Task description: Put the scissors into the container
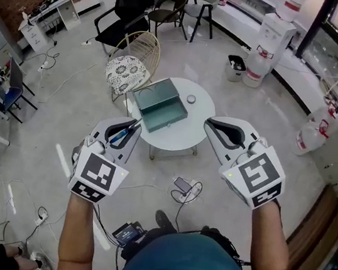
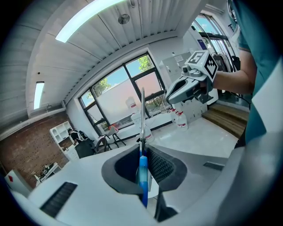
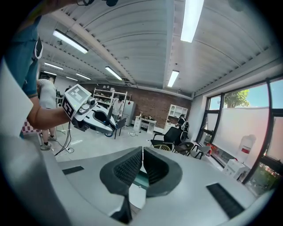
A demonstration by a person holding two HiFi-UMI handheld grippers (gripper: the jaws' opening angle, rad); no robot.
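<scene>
Grey office floor under a round white table (image 1: 185,134) bearing the teal container (image 1: 159,104), with the left gripper (image 1: 133,125) clamped on blue-handled scissors (image 1: 123,133) just off the table's left edge, blades poking past the jaws, and the right gripper (image 1: 215,127) closed, empty, over its right edge.

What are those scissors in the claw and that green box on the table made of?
The scissors: blue handle looks like glossy plastic; thin grey blade looks like bare metal. The box: dull teal walls with crisp straight edges, probably painted sheet metal, though plastic is possible.
</scene>
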